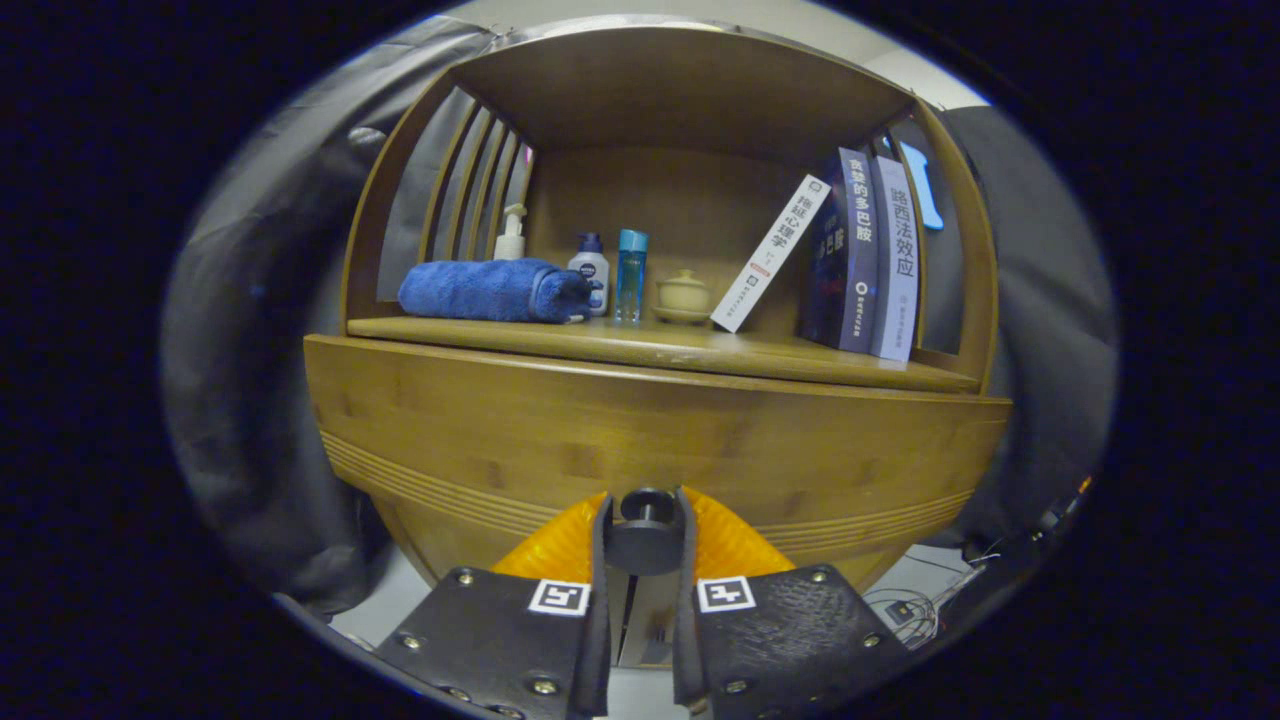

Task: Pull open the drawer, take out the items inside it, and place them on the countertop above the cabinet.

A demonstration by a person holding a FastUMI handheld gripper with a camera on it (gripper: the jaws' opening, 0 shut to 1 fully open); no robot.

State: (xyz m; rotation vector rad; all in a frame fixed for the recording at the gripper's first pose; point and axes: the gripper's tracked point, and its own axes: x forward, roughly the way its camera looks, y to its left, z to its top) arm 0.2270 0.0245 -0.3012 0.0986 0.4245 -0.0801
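The round dark knob (646,530) of the drawer (650,440) is squeezed between the two fingers of the gripper (645,515). The knob sticks straight out toward the gripper. The wide drawer front runs side to side, just beyond the fingers, below the countertop (640,345).

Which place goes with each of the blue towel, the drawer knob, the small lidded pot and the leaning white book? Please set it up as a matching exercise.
Things:
1. blue towel
2. drawer knob
3. lidded pot
4. leaning white book

Places:
A. propped against the dark upright books
B. between the fingers of the hand-held gripper
C. rolled up on the countertop's far end from the books, in front of the pump bottle
D. between the blue-capped bottle and the leaning book

Pairs: 1-C, 2-B, 3-D, 4-A
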